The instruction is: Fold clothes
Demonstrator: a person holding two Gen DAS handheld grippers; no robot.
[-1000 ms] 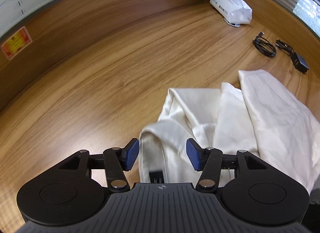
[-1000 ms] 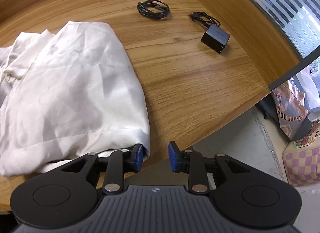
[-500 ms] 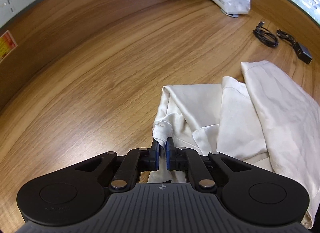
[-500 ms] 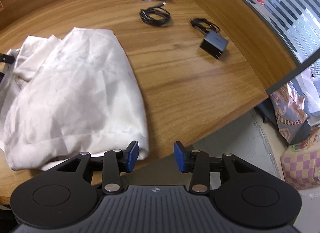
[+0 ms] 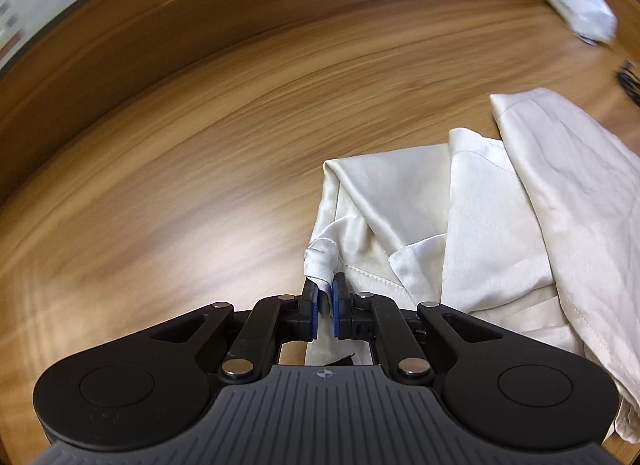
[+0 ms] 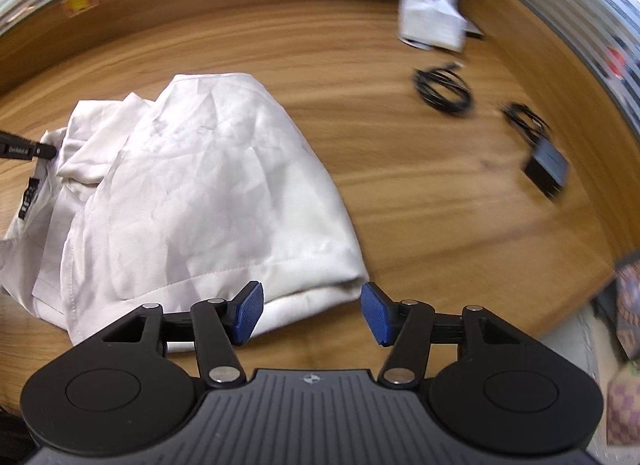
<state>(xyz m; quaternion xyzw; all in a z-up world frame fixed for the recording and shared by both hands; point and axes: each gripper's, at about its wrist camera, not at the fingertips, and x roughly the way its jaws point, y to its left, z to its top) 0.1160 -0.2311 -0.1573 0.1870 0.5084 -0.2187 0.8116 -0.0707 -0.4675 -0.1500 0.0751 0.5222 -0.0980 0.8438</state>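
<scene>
A cream white garment [image 5: 500, 225] lies crumpled on the wooden table [image 5: 200, 185]. My left gripper [image 5: 326, 297] is shut on a bunched hemmed corner of the garment at its left edge. In the right wrist view the same garment [image 6: 200, 193] is a rumpled heap, with a black label at its left side. My right gripper [image 6: 310, 311] hovers at the garment's near right corner; its jaws are opening, the folded edge lies between and below the blue pads without being pinched. The tip of the left gripper [image 6: 40, 151] shows at the far left.
A white packet [image 6: 432, 25] sits at the table's back. A coiled black cable [image 6: 442, 89] and a black charger [image 6: 548, 167] with its cord lie at the right. The table's edge [image 6: 560, 321] drops off at the right, with the floor and a checked bag beyond.
My left gripper shut on the garment's corner and has since dragged it sideways. My right gripper let go of the garment's edge, widened its jaws and shifted left over the table.
</scene>
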